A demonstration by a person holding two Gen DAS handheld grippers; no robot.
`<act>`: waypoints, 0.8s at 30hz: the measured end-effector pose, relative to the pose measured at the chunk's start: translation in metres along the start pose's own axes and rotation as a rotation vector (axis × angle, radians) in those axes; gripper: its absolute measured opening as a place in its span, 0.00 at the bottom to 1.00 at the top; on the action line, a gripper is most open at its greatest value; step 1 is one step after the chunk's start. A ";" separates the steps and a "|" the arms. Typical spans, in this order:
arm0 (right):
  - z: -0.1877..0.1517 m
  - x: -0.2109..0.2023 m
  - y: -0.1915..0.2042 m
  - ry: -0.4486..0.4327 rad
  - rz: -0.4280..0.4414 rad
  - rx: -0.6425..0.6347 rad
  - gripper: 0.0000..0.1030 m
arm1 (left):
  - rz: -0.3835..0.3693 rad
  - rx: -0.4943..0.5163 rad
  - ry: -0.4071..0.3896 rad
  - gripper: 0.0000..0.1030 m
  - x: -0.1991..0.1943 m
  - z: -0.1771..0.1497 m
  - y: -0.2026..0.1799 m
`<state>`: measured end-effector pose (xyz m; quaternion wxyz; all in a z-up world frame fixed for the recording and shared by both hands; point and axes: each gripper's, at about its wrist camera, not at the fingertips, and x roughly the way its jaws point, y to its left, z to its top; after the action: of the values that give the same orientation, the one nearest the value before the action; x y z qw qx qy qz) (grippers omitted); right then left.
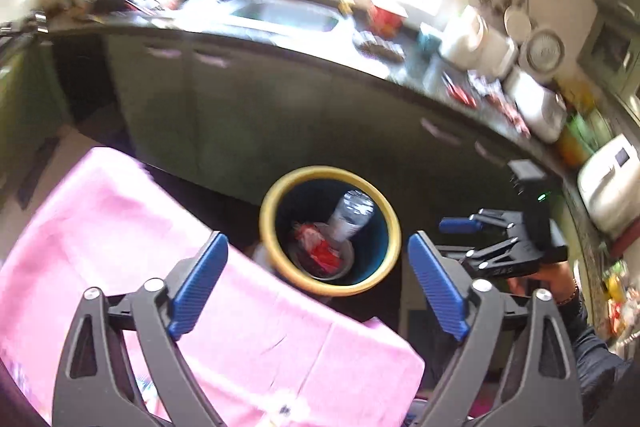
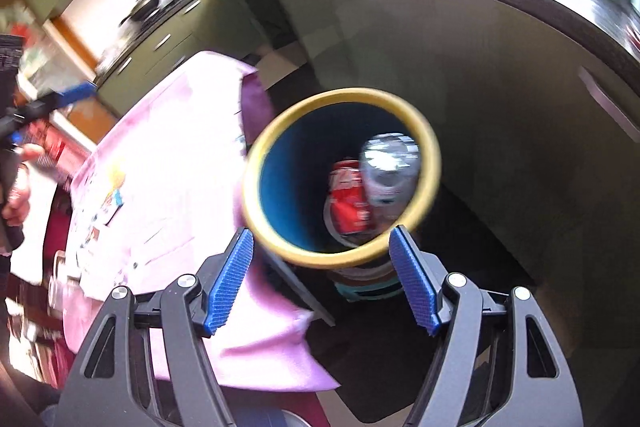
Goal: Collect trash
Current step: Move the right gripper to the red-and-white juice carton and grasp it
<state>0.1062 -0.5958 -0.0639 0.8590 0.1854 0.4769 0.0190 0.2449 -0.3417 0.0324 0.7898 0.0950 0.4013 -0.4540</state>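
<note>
The bin (image 2: 342, 183), holding bottle (image 2: 390, 171) and can (image 2: 350, 195), lies at twelve o'clock from your right gripper (image 2: 320, 279); both jaws stand open, empty.

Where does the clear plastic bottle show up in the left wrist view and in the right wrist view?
Left wrist: the clear plastic bottle stands inside the bin, centre of frame, right of the red can.
Right wrist: the bottle sits in the bin right of centre, again right of the can.
Shared landmark: the bin's yellow rim, beside the pink cloth.
</note>
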 end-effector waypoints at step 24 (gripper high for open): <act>-0.021 0.123 0.333 0.402 0.194 -0.589 0.77 | 0.368 -0.332 -0.274 0.92 -0.245 -0.230 0.071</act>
<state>0.2041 -0.2540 -0.0617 0.7589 -0.0328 0.5903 0.2731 0.1101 -0.0254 0.0420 0.9107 -0.0265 0.3355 -0.2396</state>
